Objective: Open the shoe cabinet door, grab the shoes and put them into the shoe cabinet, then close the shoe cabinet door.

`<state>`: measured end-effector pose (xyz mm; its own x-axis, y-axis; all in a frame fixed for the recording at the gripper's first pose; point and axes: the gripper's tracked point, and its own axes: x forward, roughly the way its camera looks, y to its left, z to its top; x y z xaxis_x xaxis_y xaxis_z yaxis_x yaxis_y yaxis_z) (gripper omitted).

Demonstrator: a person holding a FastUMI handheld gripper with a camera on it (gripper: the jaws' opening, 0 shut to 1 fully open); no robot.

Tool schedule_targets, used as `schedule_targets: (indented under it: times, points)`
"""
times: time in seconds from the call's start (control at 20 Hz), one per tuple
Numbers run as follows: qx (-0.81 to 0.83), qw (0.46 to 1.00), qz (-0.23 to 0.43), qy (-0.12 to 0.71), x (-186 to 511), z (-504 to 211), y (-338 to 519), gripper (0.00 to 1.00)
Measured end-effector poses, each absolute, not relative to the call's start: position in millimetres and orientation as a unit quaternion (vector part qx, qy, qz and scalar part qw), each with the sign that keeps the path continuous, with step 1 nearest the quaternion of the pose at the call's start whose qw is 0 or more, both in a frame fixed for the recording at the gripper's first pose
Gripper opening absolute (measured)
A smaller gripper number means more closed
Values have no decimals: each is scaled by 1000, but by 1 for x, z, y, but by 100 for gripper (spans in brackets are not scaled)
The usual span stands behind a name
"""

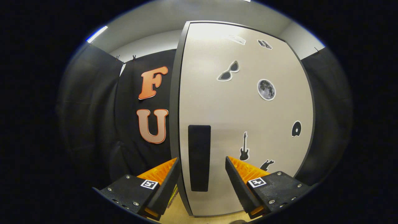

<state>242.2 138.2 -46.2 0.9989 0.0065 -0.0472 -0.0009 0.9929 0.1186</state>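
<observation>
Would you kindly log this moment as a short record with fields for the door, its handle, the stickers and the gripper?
door: shoe cabinet door, pale panel with dark edge, looks shut
handle: dark upright handle near the door's edge, between the fingers and beyond them
stickers: sunglasses, moon, guitar
gripper: gripper open, fingers either side of the handle, not pressing it

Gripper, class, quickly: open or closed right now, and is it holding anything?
Gripper: open, holding nothing; its fingers stand apart on either side of the dark handle on the shoe cabinet door.
</observation>
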Motion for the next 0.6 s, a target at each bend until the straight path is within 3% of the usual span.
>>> schedule_targets:
  times: [0.3,0.45,0.6]
  points:
    - [38,999,-7,19,252,-49,141,73]
    - [53,998,-10,20,252,-51,142,40]
    - [60,998,-6,34,252,-54,142,34]
